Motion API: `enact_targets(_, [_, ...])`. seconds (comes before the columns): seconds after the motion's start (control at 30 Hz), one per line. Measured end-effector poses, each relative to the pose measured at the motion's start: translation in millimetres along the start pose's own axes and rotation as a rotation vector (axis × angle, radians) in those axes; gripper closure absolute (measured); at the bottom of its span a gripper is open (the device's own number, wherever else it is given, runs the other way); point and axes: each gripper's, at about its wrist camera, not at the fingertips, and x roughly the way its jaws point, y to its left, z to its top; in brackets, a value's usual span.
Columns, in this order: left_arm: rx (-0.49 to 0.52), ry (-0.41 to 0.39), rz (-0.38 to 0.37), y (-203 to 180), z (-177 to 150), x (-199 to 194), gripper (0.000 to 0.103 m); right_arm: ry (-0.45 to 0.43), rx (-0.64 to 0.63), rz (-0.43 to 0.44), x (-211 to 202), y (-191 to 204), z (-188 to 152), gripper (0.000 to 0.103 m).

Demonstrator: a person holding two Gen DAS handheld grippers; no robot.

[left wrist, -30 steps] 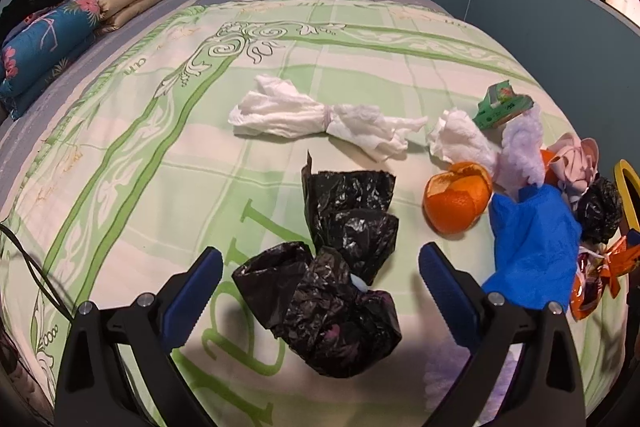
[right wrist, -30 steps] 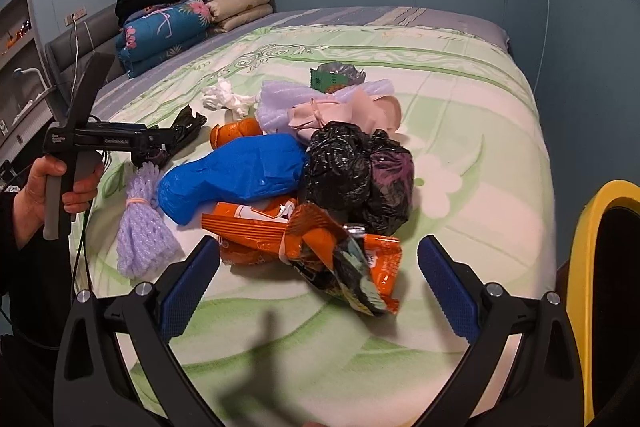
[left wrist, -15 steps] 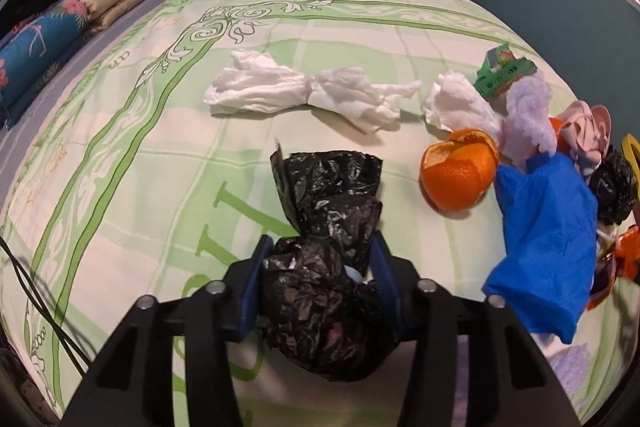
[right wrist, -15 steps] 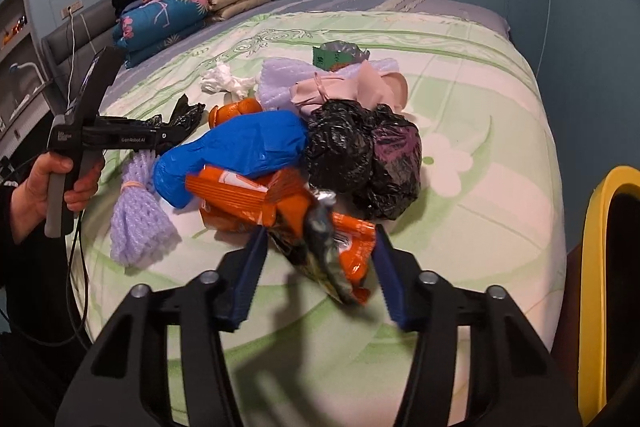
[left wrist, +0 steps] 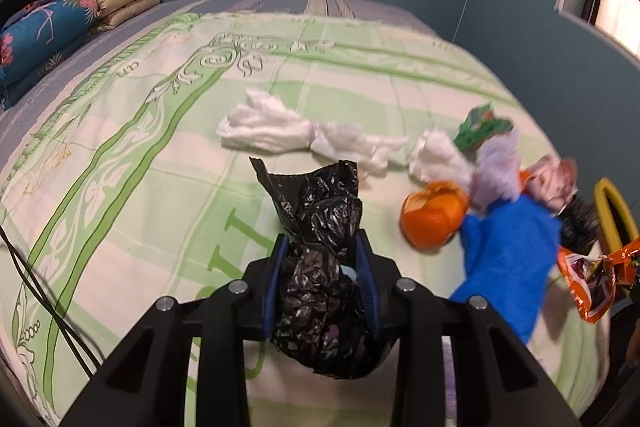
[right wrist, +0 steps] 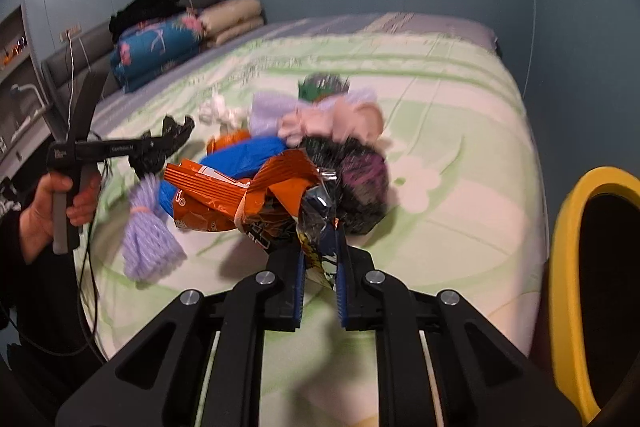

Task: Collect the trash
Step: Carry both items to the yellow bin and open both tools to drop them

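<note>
Both claws are clamped on trash: the left gripper (left wrist: 320,279) has its blue pads pressed into a crumpled black plastic bag (left wrist: 320,267) that bulges out above and below them, and the right gripper (right wrist: 319,275) pinches the tail of an orange snack wrapper (right wrist: 240,199), lifted off the bedspread (right wrist: 460,131). By my reading, 2 pieces are in hand but none is binned yet, so the task looks early. Left on the bed in the left wrist view are a twisted white tissue (left wrist: 296,135) at 12 o'clock, a second white wad (left wrist: 436,159) and a green packet (left wrist: 480,127) at 1 o'clock, an orange peel (left wrist: 434,219) and a blue bag (left wrist: 508,259) at 3 o'clock; the right wrist view adds a lilac bundle (right wrist: 150,239) at 9 o'clock, a pink bag (right wrist: 340,123) and another black bag (right wrist: 360,187) at 12 o'clock. A yellow-rimmed bin (right wrist: 568,227) sits at 3 o'clock, cut by the frame edge, its contents unseen. Motion blur smears the pile, so smaller scraps cannot be told apart.
</note>
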Motion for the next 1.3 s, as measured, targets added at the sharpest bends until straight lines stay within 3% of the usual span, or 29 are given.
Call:
enact_targets(0.3, [-0.038,-0.138,-0.034,2,3,-40,0.072,-0.134,0.069,-0.031,-39,-18,10,0.091])
enact_targets(0.5, [-0.023,-0.208,-0.058,-20,-6,-70,0.072,-0.229,0.076,-0.046,-69,-21,17,0.091])
enact_targets(0.57, [0.013,-0.251,-0.058,-39,-8,-85,0.072,-0.266,0.094,-0.045,-86,-23,19,0.091])
enact_targets(0.73, [0.064,-0.310,-0.149,-88,-3,-117,0.072,-0.347,0.145,-0.091,-128,-35,27,0.091])
enact_targets(0.93, [0.171,-0.372,-0.260,-161,9,-150,0.072,-0.446,0.142,-0.243,-184,-40,27,0.091])
enact_targets(1.07, [0.239,-0.391,-0.315,-209,13,-158,0.072,-0.508,0.176,-0.373,-214,-48,21,0.091])
enact_targets(1.3, [0.310,-0.348,-0.394,-275,13,-138,0.072,-0.523,0.278,-0.499,-234,-78,7,0.091])
